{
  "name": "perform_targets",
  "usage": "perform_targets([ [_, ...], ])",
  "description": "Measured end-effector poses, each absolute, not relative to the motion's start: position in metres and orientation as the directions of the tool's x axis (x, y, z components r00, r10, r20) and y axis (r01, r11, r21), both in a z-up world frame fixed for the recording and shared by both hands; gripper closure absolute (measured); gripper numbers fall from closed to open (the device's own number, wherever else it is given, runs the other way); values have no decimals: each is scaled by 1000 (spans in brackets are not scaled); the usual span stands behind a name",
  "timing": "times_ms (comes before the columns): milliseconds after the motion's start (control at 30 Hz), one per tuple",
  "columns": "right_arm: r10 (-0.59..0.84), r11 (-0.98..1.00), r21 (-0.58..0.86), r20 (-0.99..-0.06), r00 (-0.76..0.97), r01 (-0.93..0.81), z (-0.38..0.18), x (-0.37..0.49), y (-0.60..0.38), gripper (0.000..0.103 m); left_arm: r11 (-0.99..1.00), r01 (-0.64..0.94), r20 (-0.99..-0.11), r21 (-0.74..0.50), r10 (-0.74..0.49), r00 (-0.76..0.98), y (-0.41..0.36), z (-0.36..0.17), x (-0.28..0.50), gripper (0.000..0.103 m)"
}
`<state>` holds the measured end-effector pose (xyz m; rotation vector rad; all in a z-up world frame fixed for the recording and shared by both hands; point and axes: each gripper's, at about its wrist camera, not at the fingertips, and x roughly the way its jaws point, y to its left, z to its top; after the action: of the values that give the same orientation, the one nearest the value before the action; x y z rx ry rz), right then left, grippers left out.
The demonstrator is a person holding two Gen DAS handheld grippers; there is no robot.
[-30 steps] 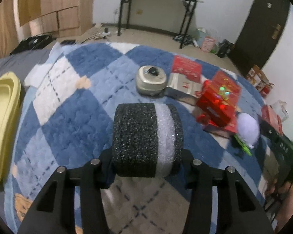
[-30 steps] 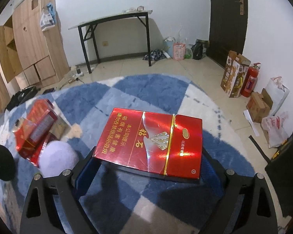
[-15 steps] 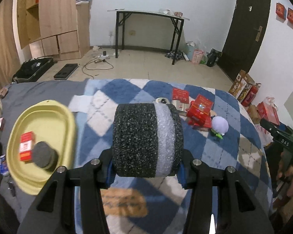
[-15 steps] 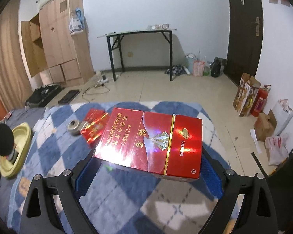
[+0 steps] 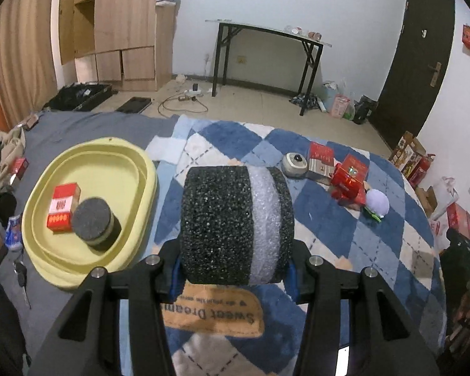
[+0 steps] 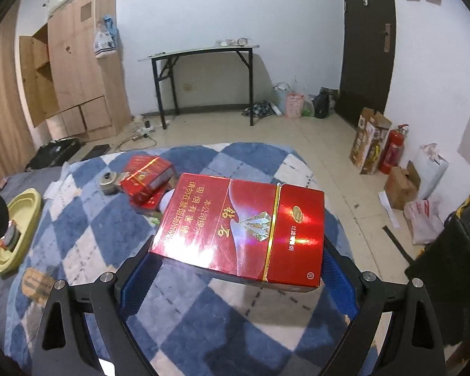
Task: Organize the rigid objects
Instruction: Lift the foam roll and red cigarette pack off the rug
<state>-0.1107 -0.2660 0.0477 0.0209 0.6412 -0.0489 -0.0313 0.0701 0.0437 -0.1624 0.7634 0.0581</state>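
The left gripper point(image 5: 236, 269) is clamped on a black foam roll point(image 5: 236, 225) with a white band, held end to end between the jaws. The right gripper point(image 6: 235, 269) is closed on a flat red carton point(image 6: 241, 228), jaws wide because the carton is wide. Neither grip has changed over the last second.

What has changed is the viewpoint: a second ago both cameras were low over the blue checked blanket point(image 5: 376, 244), close to the pile of leftovers; now both loads have been lifted and pulled back, and far more of the room is seen. The yellow tray point(image 5: 147, 188), cut off at the frame edge before, is now fully in the left view, to the left of the foam roll. Already in it: a small red box point(image 5: 62, 206) and a dark foam puck point(image 5: 95, 222), touching each other.

Judged from this, pick-up is done for both items and the carry is under way; the tray is the likely drop spot, with free floor left at its far end.

Farther back on the blanket, still to be sorted: a round grey tin point(image 5: 294, 164), red boxes point(image 5: 349, 178) in a heap, and a pale purple ball point(image 5: 377, 200). Beyond these, a black-legged table point(image 5: 266, 31) stands by the wall.
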Motion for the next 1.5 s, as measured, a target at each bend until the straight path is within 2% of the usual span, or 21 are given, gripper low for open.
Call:
perform_targets([
  [233, -30, 999, -9, -635, 772, 31, 34, -89, -252, 8, 986, -108, -676, -127, -7, 737, 74, 47, -30, 52],
  [533, -43, 999, -28, -647, 761, 33, 30, -78, -256, 8, 984, -72, -676, -163, -58, 735, 79, 54, -22, 52],
  [1033, -43, 999, -33, -659, 751, 29, 23, -71, -255, 8, 978, -91, -675, -190, -63, 735, 87, 55, -17, 52],
  [1267, -37, 999, -40, -657, 753, 14, 23, -73, -254, 8, 983, -119, -693, -140, -11, 721, 86, 55, -17, 52],
  [1500, -47, 998, -55, -650, 758, 15, 24, -77, -252, 8, 985, -113, -699, -130, -10, 715, 82, 53, -17, 52],
])
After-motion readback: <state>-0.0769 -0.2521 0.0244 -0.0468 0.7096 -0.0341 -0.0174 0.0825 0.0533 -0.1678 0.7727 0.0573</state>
